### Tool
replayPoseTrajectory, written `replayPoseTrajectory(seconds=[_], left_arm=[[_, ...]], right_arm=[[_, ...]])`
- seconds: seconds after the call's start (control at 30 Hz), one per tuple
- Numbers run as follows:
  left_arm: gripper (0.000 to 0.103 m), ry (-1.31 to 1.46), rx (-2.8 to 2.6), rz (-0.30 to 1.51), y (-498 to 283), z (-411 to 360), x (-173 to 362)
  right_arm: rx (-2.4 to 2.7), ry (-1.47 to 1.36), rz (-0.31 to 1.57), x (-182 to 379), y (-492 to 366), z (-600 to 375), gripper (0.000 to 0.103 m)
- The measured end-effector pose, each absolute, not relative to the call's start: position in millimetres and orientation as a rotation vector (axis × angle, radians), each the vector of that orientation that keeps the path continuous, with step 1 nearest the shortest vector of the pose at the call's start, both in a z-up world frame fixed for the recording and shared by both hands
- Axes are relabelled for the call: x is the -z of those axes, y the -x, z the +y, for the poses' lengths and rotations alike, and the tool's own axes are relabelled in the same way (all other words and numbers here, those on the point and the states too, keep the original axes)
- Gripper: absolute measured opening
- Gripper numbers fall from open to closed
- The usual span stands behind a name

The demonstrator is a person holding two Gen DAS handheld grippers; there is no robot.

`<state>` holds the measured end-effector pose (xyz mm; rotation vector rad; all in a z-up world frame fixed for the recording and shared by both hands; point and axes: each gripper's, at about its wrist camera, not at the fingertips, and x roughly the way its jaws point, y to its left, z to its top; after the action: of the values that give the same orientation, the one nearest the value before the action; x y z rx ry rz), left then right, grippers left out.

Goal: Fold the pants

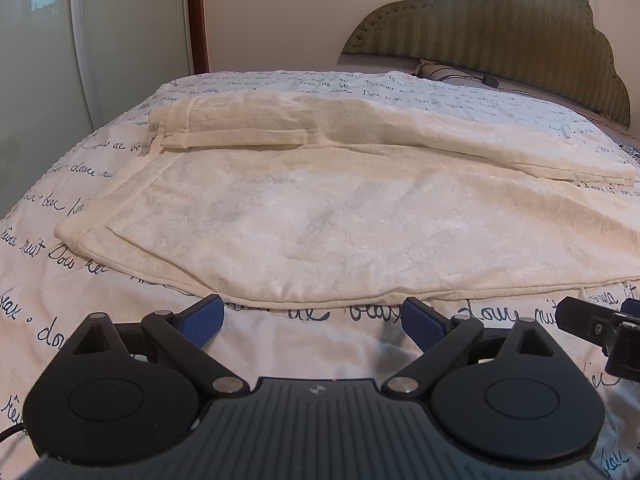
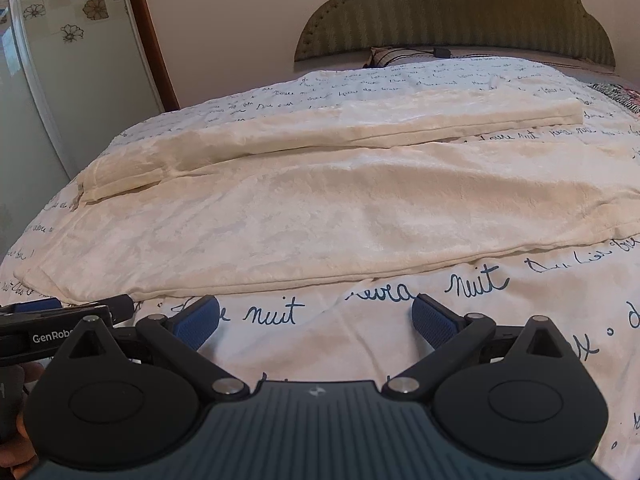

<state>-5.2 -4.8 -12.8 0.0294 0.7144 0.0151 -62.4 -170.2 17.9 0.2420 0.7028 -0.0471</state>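
Note:
Cream-white pants (image 1: 320,208) lie spread flat across the bed, waistband to the left, both legs running to the right; they also show in the right wrist view (image 2: 320,216). My left gripper (image 1: 312,316) is open and empty, just in front of the near leg's edge, by the waist end. My right gripper (image 2: 316,316) is open and empty, just in front of the same edge, further right. The right gripper shows at the left view's right edge (image 1: 600,328). The left gripper shows at the right view's left edge (image 2: 60,316).
A white bedspread with dark blue script (image 1: 120,344) covers the bed. A green padded headboard (image 1: 500,16) stands at the back right. A pillow with a black cable (image 2: 400,56) lies under it. A wardrobe (image 1: 120,40) and wall stand left.

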Motion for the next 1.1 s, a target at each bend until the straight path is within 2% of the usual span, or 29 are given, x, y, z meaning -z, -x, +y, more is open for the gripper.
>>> replayPoseTrajectory(seconds=[1.1], left_arm=[[0.098,-0.058,-0.048,0.745,5.9,-9.1,22.5]], right_arm=[[0.033,-0.216,0.718,-15.0,64.6,-166.4,0.103]])
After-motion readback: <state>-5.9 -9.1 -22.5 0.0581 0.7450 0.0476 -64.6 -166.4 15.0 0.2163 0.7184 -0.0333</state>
